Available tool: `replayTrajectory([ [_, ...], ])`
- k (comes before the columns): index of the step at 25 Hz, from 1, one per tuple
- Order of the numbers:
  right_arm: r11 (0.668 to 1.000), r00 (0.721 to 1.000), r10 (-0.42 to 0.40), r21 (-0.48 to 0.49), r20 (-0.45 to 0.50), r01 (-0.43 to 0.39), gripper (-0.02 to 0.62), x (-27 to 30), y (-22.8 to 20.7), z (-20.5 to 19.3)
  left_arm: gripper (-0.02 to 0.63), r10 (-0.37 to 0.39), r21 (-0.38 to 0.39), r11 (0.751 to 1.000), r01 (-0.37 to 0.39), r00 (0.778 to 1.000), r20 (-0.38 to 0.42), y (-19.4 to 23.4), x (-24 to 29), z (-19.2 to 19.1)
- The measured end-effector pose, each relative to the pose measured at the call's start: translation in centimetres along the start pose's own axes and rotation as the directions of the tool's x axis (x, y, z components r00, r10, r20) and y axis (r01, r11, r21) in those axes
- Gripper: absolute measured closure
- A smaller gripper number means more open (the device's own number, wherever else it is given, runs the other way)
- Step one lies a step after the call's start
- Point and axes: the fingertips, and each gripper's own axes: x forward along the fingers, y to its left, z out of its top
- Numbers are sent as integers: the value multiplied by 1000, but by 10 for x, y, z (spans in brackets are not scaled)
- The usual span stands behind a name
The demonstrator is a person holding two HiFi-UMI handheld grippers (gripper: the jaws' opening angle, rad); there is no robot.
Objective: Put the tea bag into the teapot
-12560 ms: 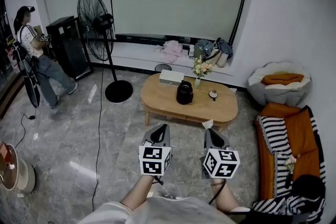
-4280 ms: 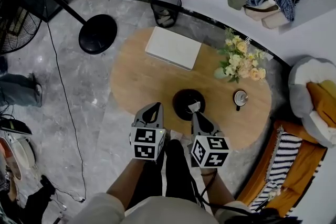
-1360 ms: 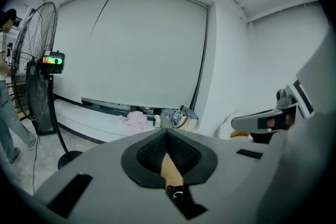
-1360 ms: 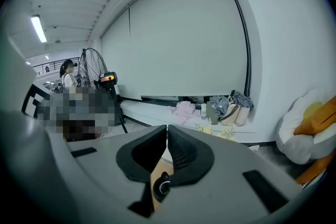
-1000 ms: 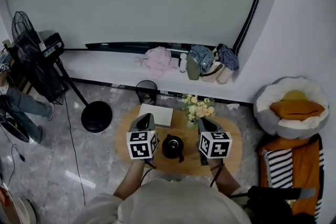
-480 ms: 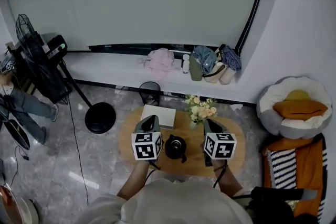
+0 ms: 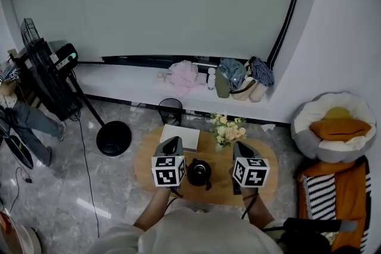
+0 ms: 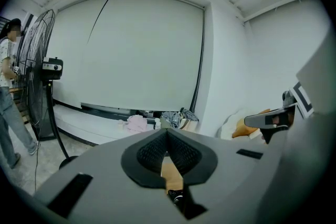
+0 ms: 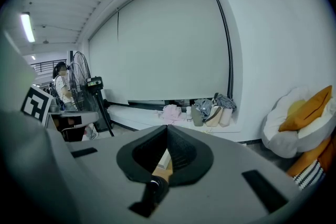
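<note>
Evidently rest pose: left gripper (image 7: 173, 141) and right gripper (image 7: 239, 145) held level at chest, flanking teapot (image 7: 199, 172) on table (image 7: 149, 159) well below. Both jaws pressed together, nothing between. Tea bag unseen, possibly inside teapot; cannot tell.

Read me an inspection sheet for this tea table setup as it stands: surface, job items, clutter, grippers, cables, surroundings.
Surface: oval wooden table, low, on a grey stone floor.
Job's things: black teapot between the grippers; tea bag, nothing seen.
Clutter: white box, flowers in a vase.
Grippers: left gripper shut, empty; right gripper shut, empty.
Cables: floor cable left of the table.
Surroundings: standing fan, waste bin, cushioned seat, clothes on the ledge, a person at left.
</note>
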Motion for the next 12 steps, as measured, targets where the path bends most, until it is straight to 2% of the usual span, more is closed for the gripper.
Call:
replayTrajectory([
  [12, 1000, 1000, -5, 22, 0, 5, 561, 0, 3, -4, 600, -9, -2, 1000, 9, 1000, -9, 5, -2, -3],
])
